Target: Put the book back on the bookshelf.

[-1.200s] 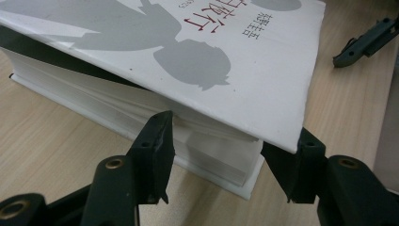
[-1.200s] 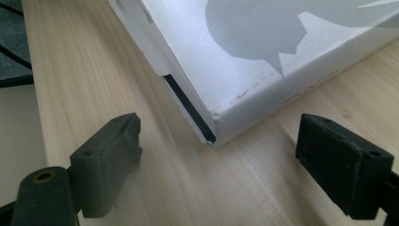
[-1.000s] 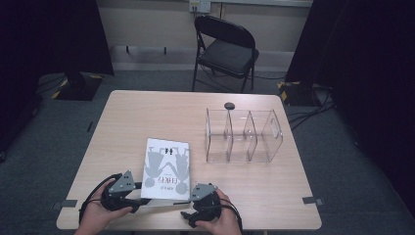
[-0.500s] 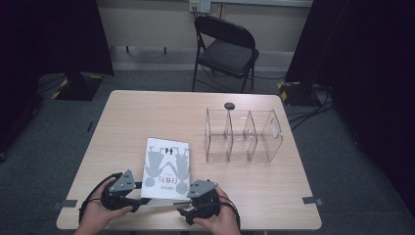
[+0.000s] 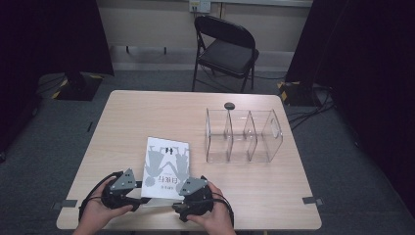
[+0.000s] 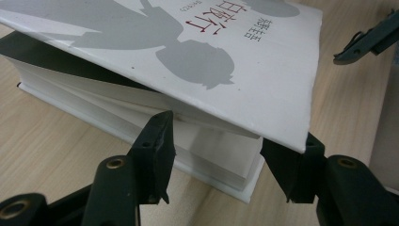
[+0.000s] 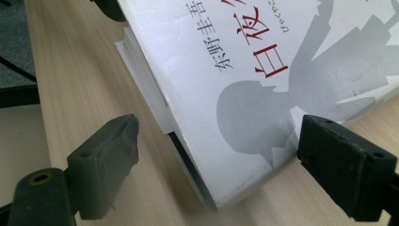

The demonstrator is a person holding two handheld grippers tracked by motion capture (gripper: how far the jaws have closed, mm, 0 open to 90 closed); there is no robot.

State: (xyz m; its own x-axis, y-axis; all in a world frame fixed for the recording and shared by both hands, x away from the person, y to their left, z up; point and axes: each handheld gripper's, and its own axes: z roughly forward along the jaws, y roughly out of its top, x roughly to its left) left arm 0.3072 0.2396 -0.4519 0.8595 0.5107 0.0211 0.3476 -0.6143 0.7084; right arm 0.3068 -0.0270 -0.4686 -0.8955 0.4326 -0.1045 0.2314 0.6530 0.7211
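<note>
A bare recording room or lab: black curtains (image 5: 44, 39) hang on both sides, a lone folding chair (image 5: 227, 49) stands against the plain wall, cables (image 5: 306, 115) trail over grey carpet (image 5: 44, 147), and tape marks (image 5: 311, 200) sit on the wooden counter (image 5: 147, 117).

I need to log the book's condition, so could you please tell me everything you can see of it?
The book is a thick white paperback with grey silhouette figures and red and black characters on its cover. It lies flat near the table's front edge, its front cover lifted slightly off the page block. The left gripper straddles one near corner, one jaw tucked under the raised cover; the right gripper stands open around the other corner.
</note>
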